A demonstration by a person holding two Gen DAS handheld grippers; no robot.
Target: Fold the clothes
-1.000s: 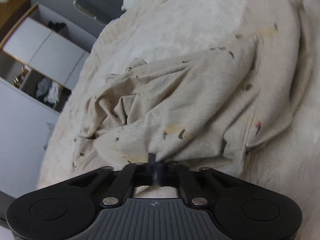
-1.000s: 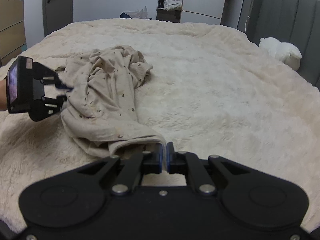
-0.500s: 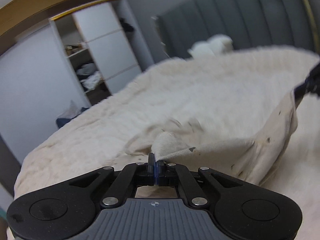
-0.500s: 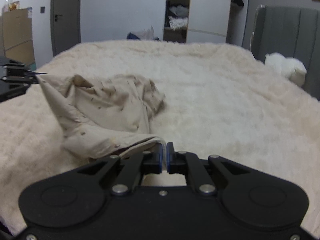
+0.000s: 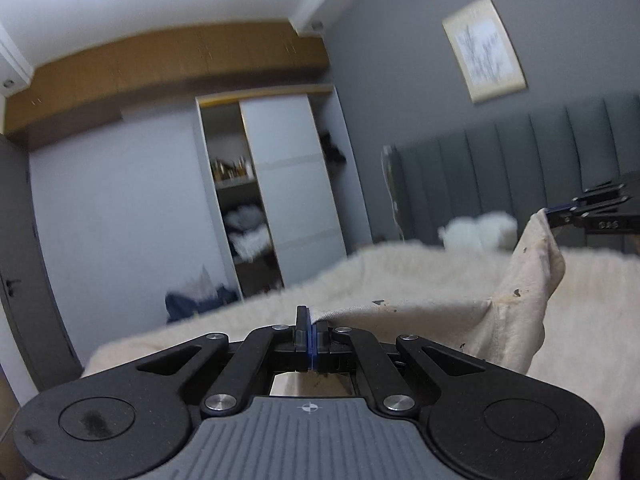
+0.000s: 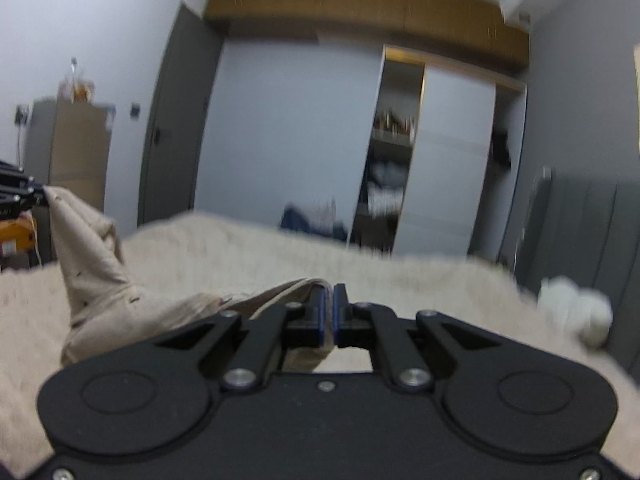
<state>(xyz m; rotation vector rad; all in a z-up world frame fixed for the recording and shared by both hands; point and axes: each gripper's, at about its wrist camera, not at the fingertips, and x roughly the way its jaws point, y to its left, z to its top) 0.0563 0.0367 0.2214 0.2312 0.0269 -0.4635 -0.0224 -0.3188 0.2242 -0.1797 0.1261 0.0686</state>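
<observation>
A beige garment with small dark specks [image 5: 516, 312] hangs stretched between my two grippers above a cream fluffy bed [image 5: 400, 272]. My left gripper [image 5: 311, 322] is shut on one edge of it. My right gripper [image 6: 333, 312] is shut on another edge, and it also shows at the right of the left wrist view [image 5: 560, 214]. In the right wrist view the garment [image 6: 92, 272] rises to the left gripper [image 6: 38, 196] at the left edge. The garment's lower part sags toward the bed.
A grey padded headboard [image 5: 500, 176] and a white plush toy [image 5: 476, 232] are at the bed's head. An open wardrobe [image 5: 276, 208] with shelves of clothes stands beyond the bed. A grey door [image 6: 176, 120] and a cardboard box [image 6: 80, 148] are to the left.
Both grippers have lifted the garment off the bed and tilted up toward the room. The garment is now pulled taut between them rather than lying crumpled.
</observation>
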